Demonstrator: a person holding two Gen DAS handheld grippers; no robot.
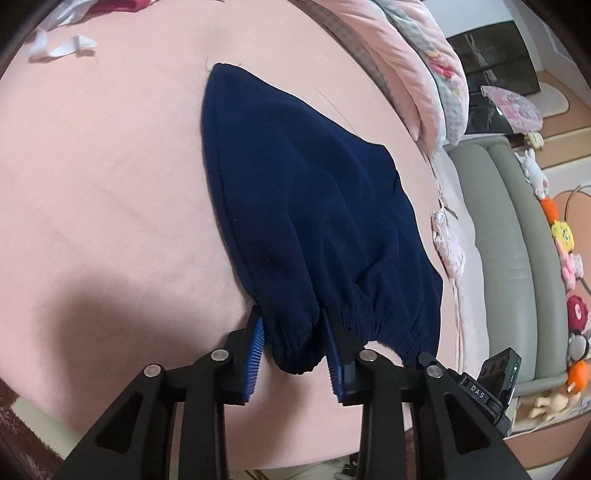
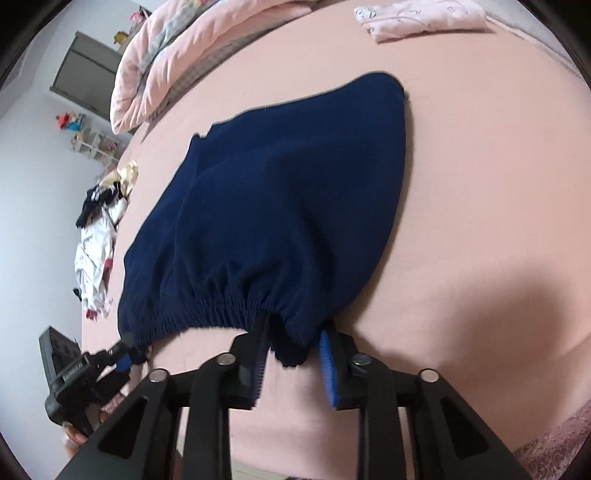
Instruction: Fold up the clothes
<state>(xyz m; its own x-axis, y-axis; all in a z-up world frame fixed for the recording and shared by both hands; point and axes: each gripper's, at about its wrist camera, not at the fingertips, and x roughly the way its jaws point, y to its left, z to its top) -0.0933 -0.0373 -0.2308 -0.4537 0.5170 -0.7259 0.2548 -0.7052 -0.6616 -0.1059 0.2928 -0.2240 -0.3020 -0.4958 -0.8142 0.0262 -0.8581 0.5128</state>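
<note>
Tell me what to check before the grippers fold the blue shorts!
1. Left gripper on the navy shorts waistband: ok, band sits between its pads.
2. Right gripper on the waistband: ok, fabric sits between its pads.
3. Shorts flat on the pink bed sheet: mostly ok, a few wrinkles.
4. Room ahead for folding: ok, bare sheet past the far hem.
5. Folded pink garment out of the way: ok, far off.
6. Grip tightness: cannot tell.

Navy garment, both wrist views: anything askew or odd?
Nothing damaged. The navy garment lies skewed on the pink bed, elastic waistband bunched where the left gripper and right gripper hold its corners; the waistband sags between them.
</note>
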